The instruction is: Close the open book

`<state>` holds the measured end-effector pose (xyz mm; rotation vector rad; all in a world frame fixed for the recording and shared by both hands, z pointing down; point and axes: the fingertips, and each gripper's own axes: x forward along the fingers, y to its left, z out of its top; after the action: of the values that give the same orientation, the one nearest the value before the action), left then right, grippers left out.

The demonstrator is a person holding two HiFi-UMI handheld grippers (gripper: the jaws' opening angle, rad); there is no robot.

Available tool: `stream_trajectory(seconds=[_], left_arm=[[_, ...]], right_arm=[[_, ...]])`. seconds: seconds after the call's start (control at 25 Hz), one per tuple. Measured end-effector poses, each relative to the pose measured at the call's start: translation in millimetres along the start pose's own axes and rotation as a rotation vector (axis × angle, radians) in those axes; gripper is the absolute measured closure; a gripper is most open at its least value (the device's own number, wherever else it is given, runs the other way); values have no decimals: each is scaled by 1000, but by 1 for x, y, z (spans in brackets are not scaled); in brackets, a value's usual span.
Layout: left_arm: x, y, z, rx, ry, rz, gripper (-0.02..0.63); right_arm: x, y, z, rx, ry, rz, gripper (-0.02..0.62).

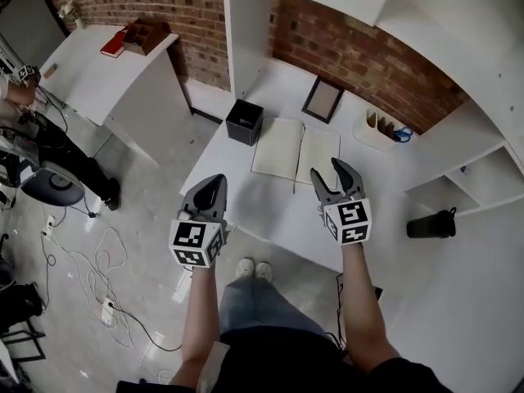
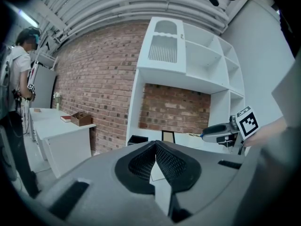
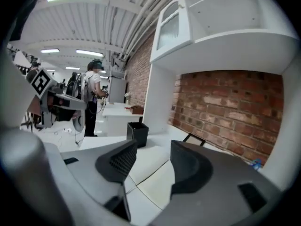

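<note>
Your desk (image 1: 274, 215) carries the open book (image 1: 295, 150) toward its back edge, beside the black bin (image 1: 244, 121). Your right gripper (image 1: 336, 177) hangs by the book's front edge, jaws parted and empty. Your left gripper (image 1: 214, 185), clenched on nothing, sits near the desk's front-left corner. Slip a jaw under the right page's outer edge, then fold it across the spine.

Black bin (image 1: 244, 121) stood on desk (image 1: 278, 211) corner; picture frame (image 1: 322, 100) leaned against brick wall (image 1: 368, 60); black bottle (image 1: 431, 223) sat on side shelf (image 1: 483, 252).
</note>
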<state>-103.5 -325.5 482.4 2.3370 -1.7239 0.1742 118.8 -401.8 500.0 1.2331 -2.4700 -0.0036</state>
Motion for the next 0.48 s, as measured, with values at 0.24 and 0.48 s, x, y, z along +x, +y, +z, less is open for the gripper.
stream_trajectory(seconds=[0.24, 0.48], left_arm=[[-13, 17, -18, -41, 18, 44, 597], [-26, 32, -38, -74, 46, 75, 597]], right_arm=[[49, 34, -18, -273, 171, 162, 388], [87, 76, -55, -601, 322, 300, 388]])
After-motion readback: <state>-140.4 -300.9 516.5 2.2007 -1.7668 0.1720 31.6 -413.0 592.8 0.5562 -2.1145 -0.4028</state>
